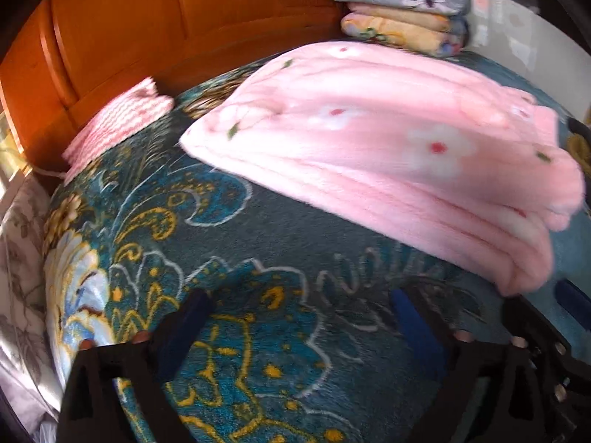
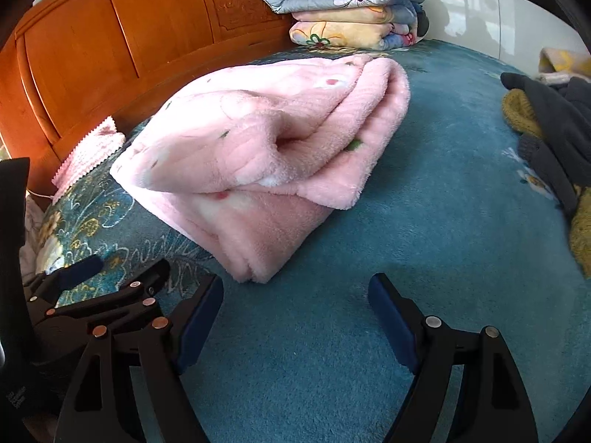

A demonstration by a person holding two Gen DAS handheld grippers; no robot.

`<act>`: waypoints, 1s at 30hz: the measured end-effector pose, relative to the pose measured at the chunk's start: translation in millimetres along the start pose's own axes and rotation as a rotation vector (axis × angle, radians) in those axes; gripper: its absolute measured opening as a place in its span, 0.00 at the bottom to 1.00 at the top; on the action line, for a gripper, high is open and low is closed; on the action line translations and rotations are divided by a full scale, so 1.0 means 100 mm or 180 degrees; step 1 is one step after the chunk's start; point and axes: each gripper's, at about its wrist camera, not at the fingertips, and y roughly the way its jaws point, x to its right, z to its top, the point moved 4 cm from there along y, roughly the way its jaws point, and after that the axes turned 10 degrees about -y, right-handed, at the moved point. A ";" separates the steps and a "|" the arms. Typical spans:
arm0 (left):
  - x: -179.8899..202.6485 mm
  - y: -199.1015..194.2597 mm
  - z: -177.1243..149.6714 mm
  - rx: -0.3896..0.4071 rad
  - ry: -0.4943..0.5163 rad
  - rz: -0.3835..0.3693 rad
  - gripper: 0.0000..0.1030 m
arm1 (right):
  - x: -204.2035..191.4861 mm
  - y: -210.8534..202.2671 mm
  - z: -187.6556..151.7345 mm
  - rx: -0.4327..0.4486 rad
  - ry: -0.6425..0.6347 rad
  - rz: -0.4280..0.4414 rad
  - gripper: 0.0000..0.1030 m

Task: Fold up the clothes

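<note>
A pink fleece garment (image 2: 258, 147) with white flowers lies folded in a thick bundle on the teal patterned bedspread (image 2: 424, 221); in the left wrist view the same pink garment (image 1: 388, 155) fills the upper right. My left gripper (image 1: 299, 306) hovers open over the bedspread (image 1: 221, 258), just short of the bundle's near edge, with nothing between its fingers. My right gripper (image 2: 295, 295) is also open and empty, in front of the bundle's near corner. The left gripper's body (image 2: 92, 295) shows at the lower left of the right wrist view.
A wooden headboard (image 2: 110, 48) runs along the back. Folded quilts (image 2: 343, 3) are stacked by it. A pink checked cloth (image 2: 88, 151) lies at the left. Dark and mustard clothes (image 2: 546, 122) are heaped at the right edge of the bed.
</note>
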 end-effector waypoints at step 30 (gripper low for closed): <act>-0.05 0.02 0.01 -0.0051 -0.0082 -0.0132 1.00 | -0.01 0.04 -0.02 -0.0070 -0.0017 -0.0008 0.87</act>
